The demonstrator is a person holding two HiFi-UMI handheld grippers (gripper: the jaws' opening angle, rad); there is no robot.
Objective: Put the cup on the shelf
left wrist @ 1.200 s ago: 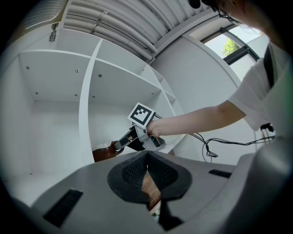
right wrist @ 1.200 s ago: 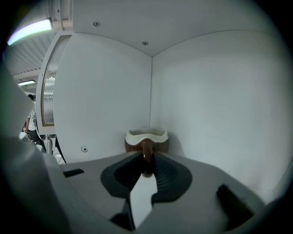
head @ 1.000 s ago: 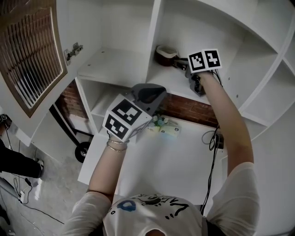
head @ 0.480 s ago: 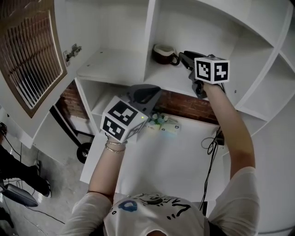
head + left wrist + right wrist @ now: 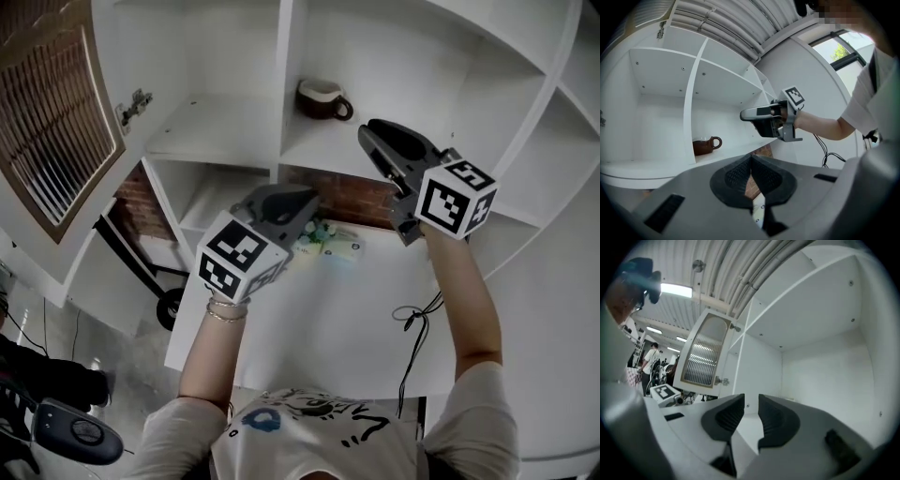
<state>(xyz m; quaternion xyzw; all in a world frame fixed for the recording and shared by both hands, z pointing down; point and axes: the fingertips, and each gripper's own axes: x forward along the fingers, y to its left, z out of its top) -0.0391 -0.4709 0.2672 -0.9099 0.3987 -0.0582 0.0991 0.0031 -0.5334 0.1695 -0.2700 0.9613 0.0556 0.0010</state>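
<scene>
Cup [image 5: 322, 98] and shelf [image 5: 375, 178] look sorted to me: the brown cup stands upright on the white board, close beside the upright divider [image 5: 286, 84], with its handle [image 5: 345, 110] turned toward 3 o'clock.

The right tool [image 5: 370, 139] hangs in the air just in front of that compartment, with the cup at about its 10 o'clock and clear of it. Its two pads are a narrow gap apart with nothing between them. The left tool [image 5: 302, 202] sits lower, over the far edge of the table [image 5: 328, 319], with its pads pressed together on nothing.

The handle is what I'd worry about. It sticks out on the side the right tool is on, so a careless sideways swing could hook it and drag the cup toward the shelf's front edge. The loose cable [image 5: 412, 314] trailing over the table at 4 o'clock could also catch an arm as it comes down.

As for writing, each tool's cube [image 5: 457, 197] carries only black-and-white square patterns. The small packets [image 5: 328, 246] at the back of the table have print too fine to read, and the doodle on the person's shirt [image 5: 309, 417] spells nothing I can make out.
</scene>
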